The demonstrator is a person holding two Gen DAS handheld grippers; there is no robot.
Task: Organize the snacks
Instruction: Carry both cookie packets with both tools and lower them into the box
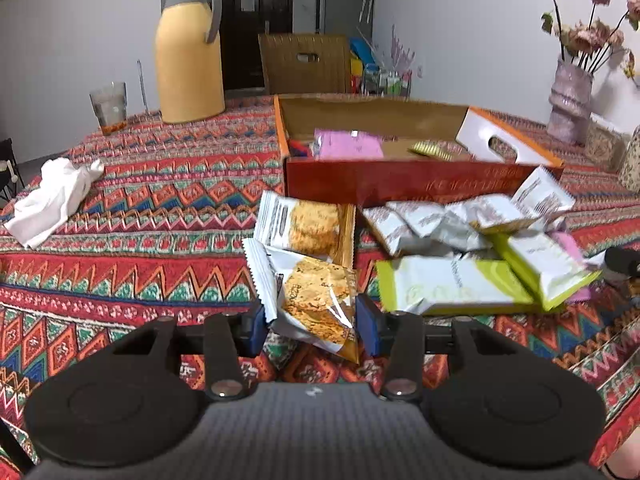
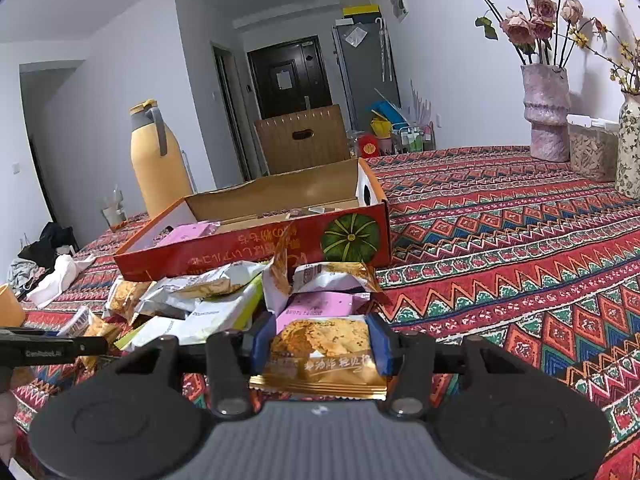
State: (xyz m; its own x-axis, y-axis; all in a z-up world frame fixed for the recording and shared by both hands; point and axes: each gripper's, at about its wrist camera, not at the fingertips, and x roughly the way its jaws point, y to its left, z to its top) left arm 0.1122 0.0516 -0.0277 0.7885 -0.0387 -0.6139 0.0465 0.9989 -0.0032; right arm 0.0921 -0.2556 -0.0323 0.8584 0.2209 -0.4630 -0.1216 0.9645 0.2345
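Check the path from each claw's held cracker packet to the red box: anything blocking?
Mostly the loose snack pile. It lies against the red box's near wall, between both held packets and the box. The box is open-topped, so lifting over the pile looks clear.

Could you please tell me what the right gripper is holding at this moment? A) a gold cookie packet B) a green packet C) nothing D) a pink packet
A: the right gripper is shut on a gold cookie packet, with the pile behind it.
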